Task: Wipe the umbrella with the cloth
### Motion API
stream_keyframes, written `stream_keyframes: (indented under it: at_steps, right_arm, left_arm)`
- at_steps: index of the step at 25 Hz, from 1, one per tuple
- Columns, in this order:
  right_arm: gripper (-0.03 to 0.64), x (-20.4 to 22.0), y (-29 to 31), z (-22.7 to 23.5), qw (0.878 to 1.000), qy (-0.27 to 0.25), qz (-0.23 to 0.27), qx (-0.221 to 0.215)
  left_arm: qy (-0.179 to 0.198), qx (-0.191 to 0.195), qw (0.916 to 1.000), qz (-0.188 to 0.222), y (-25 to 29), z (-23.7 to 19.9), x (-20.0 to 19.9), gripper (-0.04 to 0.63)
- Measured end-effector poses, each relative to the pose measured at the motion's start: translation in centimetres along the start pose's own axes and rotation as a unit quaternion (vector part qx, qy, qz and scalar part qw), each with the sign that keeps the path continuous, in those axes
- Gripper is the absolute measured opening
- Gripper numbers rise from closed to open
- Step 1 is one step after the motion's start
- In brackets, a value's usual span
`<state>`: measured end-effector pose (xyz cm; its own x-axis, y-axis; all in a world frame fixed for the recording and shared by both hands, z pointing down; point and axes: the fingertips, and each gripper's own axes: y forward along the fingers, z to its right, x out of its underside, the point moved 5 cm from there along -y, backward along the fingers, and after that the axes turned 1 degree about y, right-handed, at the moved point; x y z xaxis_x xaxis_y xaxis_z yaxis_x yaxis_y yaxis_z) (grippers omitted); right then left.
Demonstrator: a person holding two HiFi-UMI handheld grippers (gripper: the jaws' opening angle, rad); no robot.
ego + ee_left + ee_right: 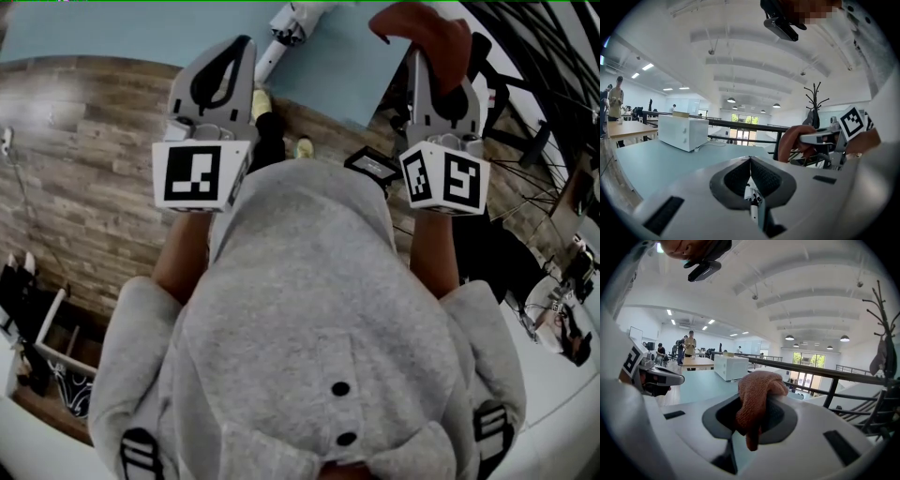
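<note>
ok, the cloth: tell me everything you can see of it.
The cloth is rust-brown, with a nubby, towel-like weave. It is bunched up and pinched in the right tool, a rounded wad bulging above the jaws and a narrow tail hanging below. It is held in the air, and nothing else touches it.

Can see only a white stub of the umbrella in the head view, cut by the top edge at 12 o'clock and tucked behind the left gripper. Through that gripper's closed jaws, just a white sliver, too little to name. Cannot see the inner faces of the right gripper, buried under the cloth. Cannot make out the people at 9 o'clock there, too small.
</note>
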<state>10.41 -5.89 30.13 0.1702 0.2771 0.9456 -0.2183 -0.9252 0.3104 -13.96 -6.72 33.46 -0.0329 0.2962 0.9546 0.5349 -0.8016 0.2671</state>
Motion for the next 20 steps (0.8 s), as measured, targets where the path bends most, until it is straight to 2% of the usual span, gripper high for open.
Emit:
stream_keyframes:
  at_steps: [5,10,16,20]
  right_arm:
    - [0.081,-1.0,2.3,-0.5,1.000,-0.027,-0.005,0.005]
    - [0.081,-1.1,3.6,-0.4,0.998,-0.052,-0.018,0.002]
    - [0.081,-1.2,5.2,0.3,0.997,-0.069,-0.019,-0.021]
    - [0.081,-0.7,6.5,1.7,0.996,-0.079,-0.020,-0.041]
  left_arm:
    - [-0.008,0.015,0.9997,-0.015,1.2,-1.8,1.0,0.015]
    - [-0.011,0.028,0.9984,-0.048,2.3,-2.2,2.4,0.017]
    - [-0.025,0.040,0.9930,-0.108,3.6,-1.1,5.2,0.017]
    - [-0.034,0.034,0.9845,-0.169,5.3,0.2,8.3,0.017]
